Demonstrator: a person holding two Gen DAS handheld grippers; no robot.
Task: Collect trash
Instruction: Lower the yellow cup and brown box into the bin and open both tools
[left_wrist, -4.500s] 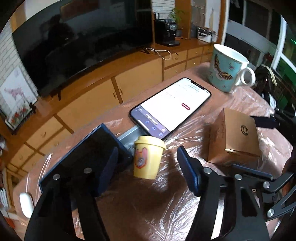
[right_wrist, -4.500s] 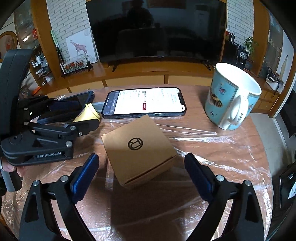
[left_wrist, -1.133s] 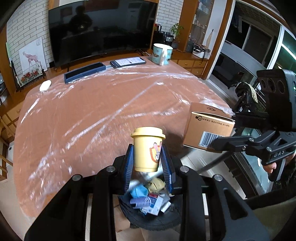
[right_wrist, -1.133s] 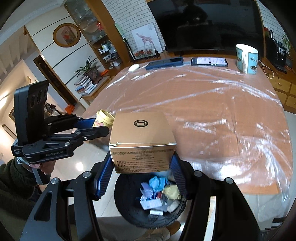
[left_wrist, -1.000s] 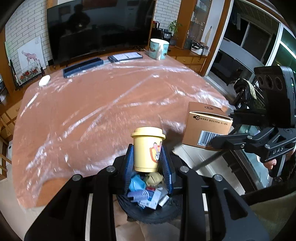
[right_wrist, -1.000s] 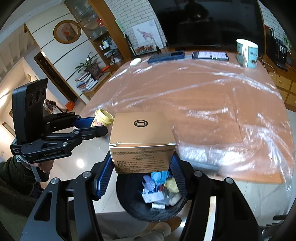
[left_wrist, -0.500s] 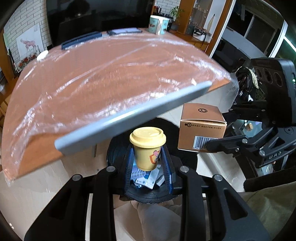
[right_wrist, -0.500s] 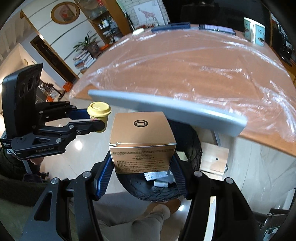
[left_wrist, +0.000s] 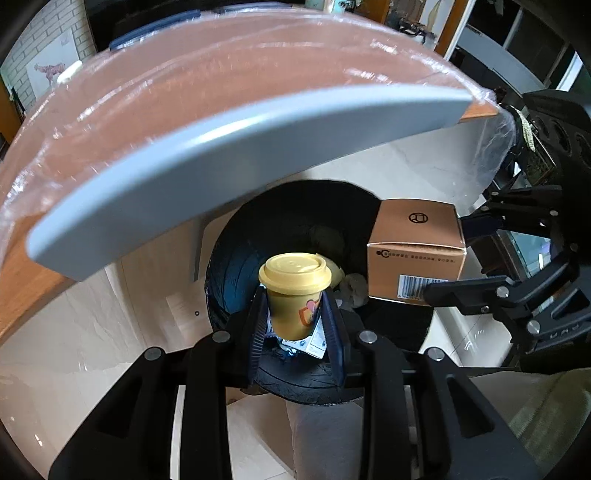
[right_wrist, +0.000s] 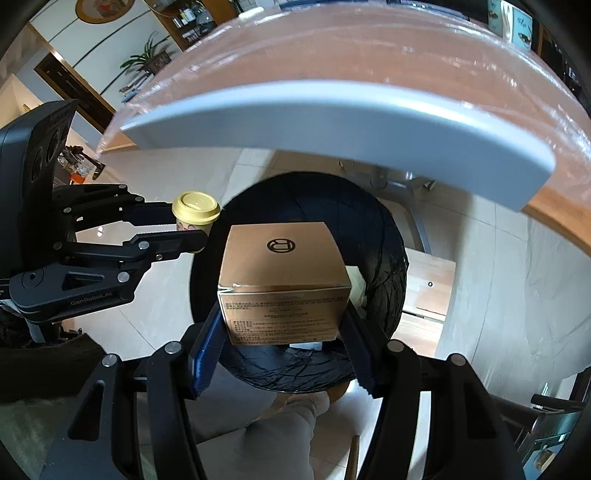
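The yellow lidded paper cup (left_wrist: 294, 291) sits upright between the blue pads of the left gripper (left_wrist: 295, 328), which clamps it by its lower wall, directly above the mouth of the black-lined trash bin (left_wrist: 236, 266). Under the cup, inside the bin, lie crumpled wrappers and printed packets (left_wrist: 314, 341), with a pale wad of paper (left_wrist: 352, 286) further back.

Just beside the cup, over the bin's far-right rim in the left wrist view, the brown cardboard box (left_wrist: 415, 251) hangs with its barcode side facing that camera. The right gripper (right_wrist: 282, 332) pinches the box (right_wrist: 282, 284) by its two side faces, logo face up, and holds it level over the middle of the bin (right_wrist: 384, 236). From the right wrist view the cup (right_wrist: 195, 210) and the left gripper (right_wrist: 184, 229) stand at the bin's left edge.

Above and behind the bin runs the grey edge of the table (left_wrist: 221, 147), its wooden top wrapped in clear plastic film (left_wrist: 207, 70). The bin stands on pale glossy floor tiles (left_wrist: 92, 332) under that edge.
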